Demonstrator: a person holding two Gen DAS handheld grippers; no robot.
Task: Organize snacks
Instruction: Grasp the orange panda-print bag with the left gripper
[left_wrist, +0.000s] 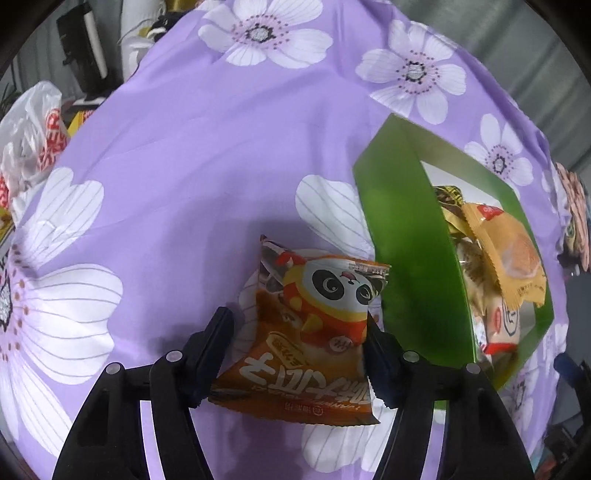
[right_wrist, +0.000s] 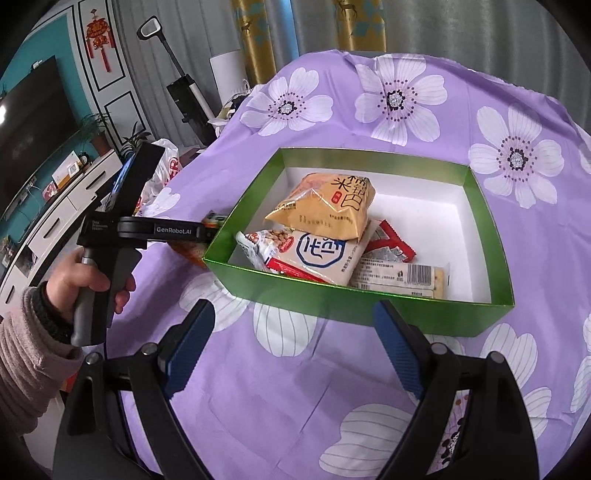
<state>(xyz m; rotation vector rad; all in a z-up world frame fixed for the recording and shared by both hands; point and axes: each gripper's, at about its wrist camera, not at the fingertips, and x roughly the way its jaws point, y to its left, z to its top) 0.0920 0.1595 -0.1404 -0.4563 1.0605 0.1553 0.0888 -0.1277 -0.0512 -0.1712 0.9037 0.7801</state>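
The left gripper (left_wrist: 295, 354) had its jaws on each side of an orange snack bag (left_wrist: 310, 332) with a panda on it. The two black fingers (left_wrist: 212, 350) touched the sides of the bag, and the bag looked a bit squeezed, so the jaws were closed on it about half way. The bag lay on the purple cloth (left_wrist: 192, 166) with big white flowers that covered the counter. It sat just beside the left wall of the green box (left_wrist: 410, 258), outside of it.

In the right wrist view, a hand (right_wrist: 92, 280) in a pink sleeve (right_wrist: 29, 354) held the handle of the left gripper. Only a small bit of the orange bag showed there, past the box corner.

The right gripper (right_wrist: 295, 347) had its jaws wide open. Nothing was between its blue pads (right_wrist: 188, 347). It hung over the purple cloth, near the front wall of the green box but not touching it.

The green box was white inside. It held some snacks. A yellow bag (right_wrist: 325, 206) lay on top, tilted. Under it was a white and red bag (right_wrist: 306, 258) with a blue sign. Next to those lay a red packet (right_wrist: 391, 247) and a long pale bar (right_wrist: 402, 277) near the front wall. The right part of the box floor was bare.

Off the counter to the left was a white plastic bag (right_wrist: 166, 166) with red letters.
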